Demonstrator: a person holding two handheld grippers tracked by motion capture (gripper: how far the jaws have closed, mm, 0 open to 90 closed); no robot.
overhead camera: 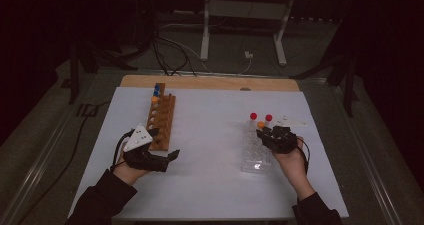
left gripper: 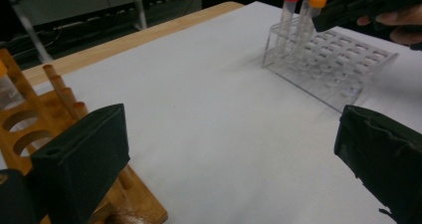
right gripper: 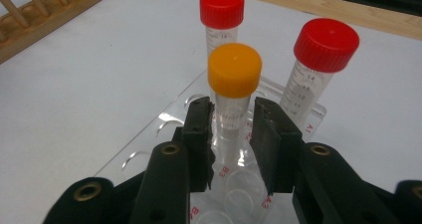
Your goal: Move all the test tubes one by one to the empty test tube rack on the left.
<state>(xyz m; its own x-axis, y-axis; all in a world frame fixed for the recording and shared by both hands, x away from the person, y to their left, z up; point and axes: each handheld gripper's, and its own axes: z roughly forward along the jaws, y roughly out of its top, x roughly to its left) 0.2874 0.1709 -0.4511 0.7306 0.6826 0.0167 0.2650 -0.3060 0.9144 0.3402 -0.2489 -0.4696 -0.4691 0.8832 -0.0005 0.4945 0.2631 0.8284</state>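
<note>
High view: a white sheet (overhead camera: 210,150) covers the table, with a wooden rack (overhead camera: 161,120) on its left part and a clear plastic rack (overhead camera: 254,152) on its right. The left gripper (overhead camera: 172,156) lies just beside the wooden rack's near end, jaws spread wide on nothing. The right gripper (right gripper: 233,129) reaches over the clear rack, its jaws pinching an orange-capped tube (right gripper: 234,89) below the cap. Two red-capped tubes (right gripper: 222,22) stand just behind it, in the rack's far row.

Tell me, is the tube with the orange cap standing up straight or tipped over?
Standing up. The orange-capped tube stands upright in the clear rack, cap on top, between the right gripper jaws.
</note>
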